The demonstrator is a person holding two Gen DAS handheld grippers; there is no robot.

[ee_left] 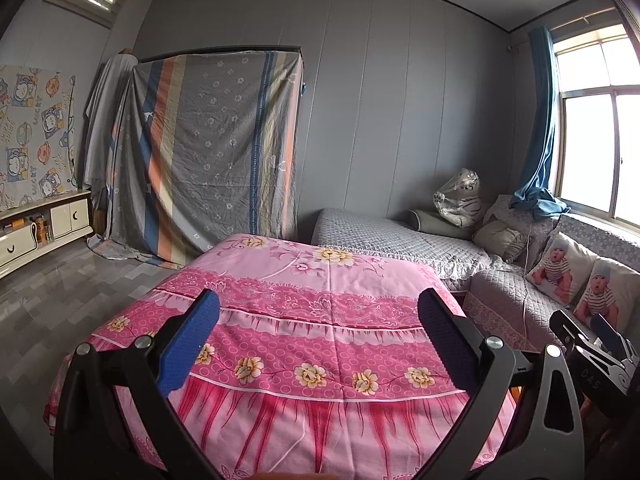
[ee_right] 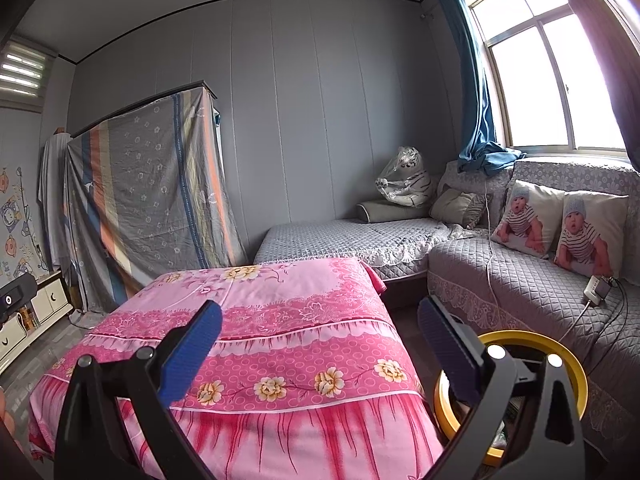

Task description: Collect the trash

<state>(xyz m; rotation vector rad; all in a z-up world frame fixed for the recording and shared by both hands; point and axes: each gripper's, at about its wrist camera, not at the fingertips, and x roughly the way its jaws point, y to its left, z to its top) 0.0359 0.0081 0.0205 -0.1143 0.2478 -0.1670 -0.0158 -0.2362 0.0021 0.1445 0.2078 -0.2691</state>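
Ahead of both claws, the pink flowered cloth (ee_left: pixel 320 320) covers a counter (ee_right: pixel 256 344), and its top shows no loose scrap, wrapper or paper in either view. Beyond it and to the right of your claws runs the grey quilted sofa (ee_right: pixel 520 280), carrying two printed cushions (ee_right: pixel 560 224), a plush tiger in a plastic bag (ee_right: pixel 404 180) and a white charger with its cable (ee_right: pixel 598 288). None of these reads as trash to me.

Low and just right of your right claw (ee_right: pixel 320 344) sits a round bin with a yellow rim (ee_right: pixel 576 364), wedged between the covered counter and the sofa. A little pale and green stuff shows low inside it, too hidden by the claw's arm to name. That is the only trash I can point you to, and it already lies in the bin.

This would fit either a sweep that is over, with the pieces binned, or a search for pieces lying outside these views. I cannot tell which, so I would not name a target.

Your left claw (ee_left: pixel 320 344) is spread wide, blue pads well apart, holding and touching nothing. The right claw is spread just as wide, equally bare, hovering above the near edge of the cloth.
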